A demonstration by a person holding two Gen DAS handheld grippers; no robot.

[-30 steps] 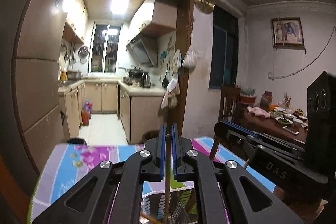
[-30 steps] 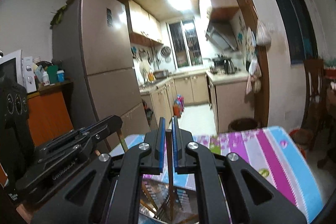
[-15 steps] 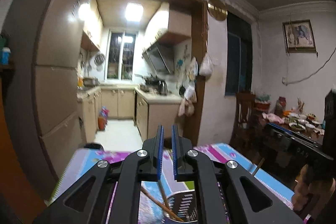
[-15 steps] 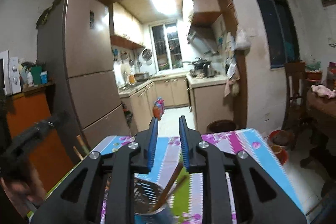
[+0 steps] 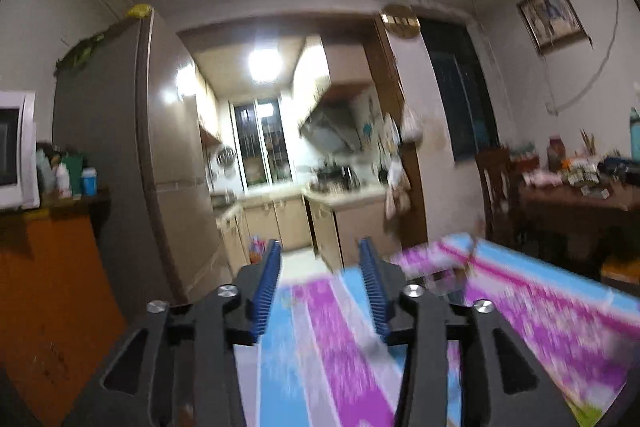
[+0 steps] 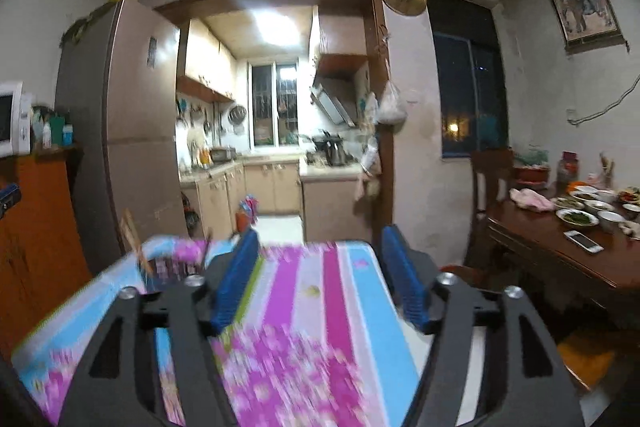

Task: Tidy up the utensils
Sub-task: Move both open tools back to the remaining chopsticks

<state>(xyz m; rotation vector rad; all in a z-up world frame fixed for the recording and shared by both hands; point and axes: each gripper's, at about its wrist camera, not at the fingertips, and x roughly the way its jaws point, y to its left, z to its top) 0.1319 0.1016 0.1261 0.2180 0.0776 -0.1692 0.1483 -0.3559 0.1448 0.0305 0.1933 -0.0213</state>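
Both hand-held grippers stand with their blue-padded fingers spread apart and nothing between them: the left hand-held gripper (image 5: 322, 281) and the right hand-held gripper (image 6: 320, 269) each point level across the surface (image 6: 344, 291), which wears a cloth striped in pink, blue and white.

Motion blur smears much of both views. At about 2 o'clock from the left gripper a blurred utensil holder (image 5: 452, 277) sits on the cloth; its contents cannot be made out there. In the right wrist view the same holder (image 6: 168, 269) lies at roughly 10 o'clock, half hidden behind the left finger, with smeared chopsticks (image 6: 134, 239) poking up from it.

Beyond the far edge of the surface an open doorway leads into a lit kitchen (image 6: 276, 147). A tall fridge (image 6: 120, 115) stands at 9 o'clock, a microwave (image 5: 16, 151) further left on an orange cabinet, and a dark wooden dining table (image 6: 560, 239) with dishes and a phone at 3 o'clock.
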